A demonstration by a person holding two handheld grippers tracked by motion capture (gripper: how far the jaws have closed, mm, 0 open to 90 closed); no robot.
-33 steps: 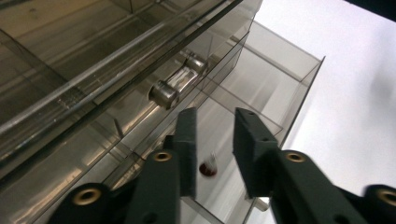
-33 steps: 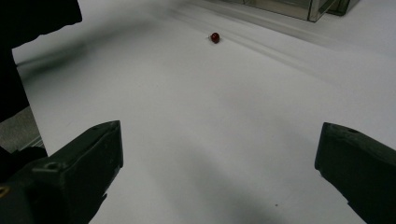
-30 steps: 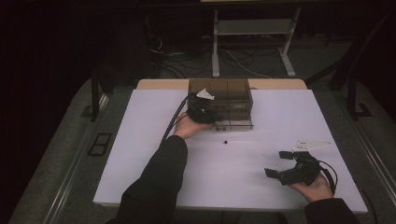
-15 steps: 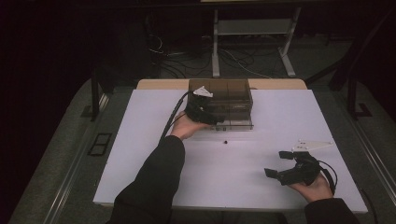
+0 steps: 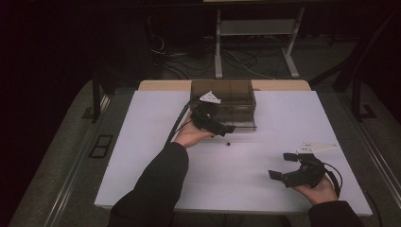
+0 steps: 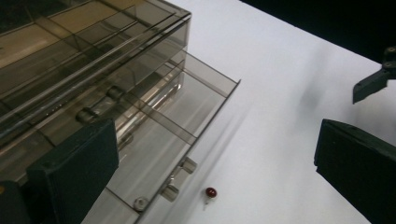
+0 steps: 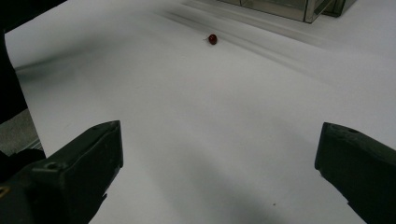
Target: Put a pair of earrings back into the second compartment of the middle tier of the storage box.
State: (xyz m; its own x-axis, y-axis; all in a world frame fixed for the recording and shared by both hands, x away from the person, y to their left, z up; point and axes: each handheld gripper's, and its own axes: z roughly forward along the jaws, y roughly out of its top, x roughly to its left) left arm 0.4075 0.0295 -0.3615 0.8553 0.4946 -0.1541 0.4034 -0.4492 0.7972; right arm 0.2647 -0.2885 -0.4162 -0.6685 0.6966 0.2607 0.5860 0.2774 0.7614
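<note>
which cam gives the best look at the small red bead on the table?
Left gripper view: the red bead lies close and sharp on the white table, just off the front of the open drawer. Right gripper view shows it farther off but clear. High view gives a tiny dark dot.

This looks like a lab or recording room set up for tests: a plain white rectangular tabletop (image 5: pixel 142 142) stands on grey carpet, with loose black cables (image 5: pixel 236 64) and a pale metal stand frame (image 5: pixel 255 28) on the dark floor beyond the tabletop's far edge.
</note>
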